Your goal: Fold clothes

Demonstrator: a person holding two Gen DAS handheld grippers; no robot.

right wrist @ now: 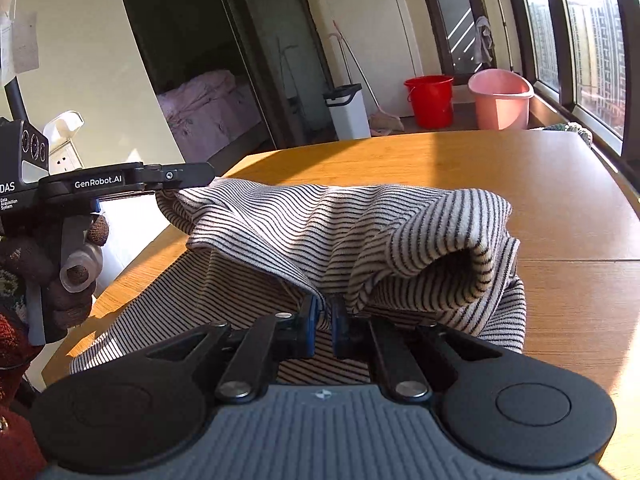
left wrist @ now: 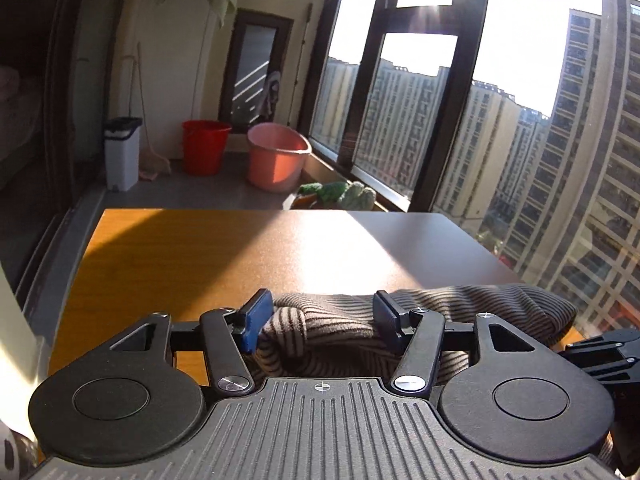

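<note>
- Fingers of the left gripper (left wrist: 318,322) stood spread wide, with a bunched fold of the striped garment (right wrist: 340,236) lying between them; whether either pad pressed the cloth could not be told.
- Fingers of the right gripper (right wrist: 325,322) were pinched nearly together on a lower edge of that same garment, grasping it.
- One garment was in view, cream with thin dark stripes, partly lifted and rolled over itself, its lower part lying flat on the wooden table (right wrist: 560,208).
- From the right wrist view, the left gripper's tip met the garment's far left corner, and a gloved hand (right wrist: 44,276) held that gripper's handle.
- Beyond the table stood two buckets, one red bucket (right wrist: 430,100) and one pink bucket (right wrist: 500,98), just beside each other.
- One white bin (right wrist: 348,110) stood near them, by the wall.
</note>
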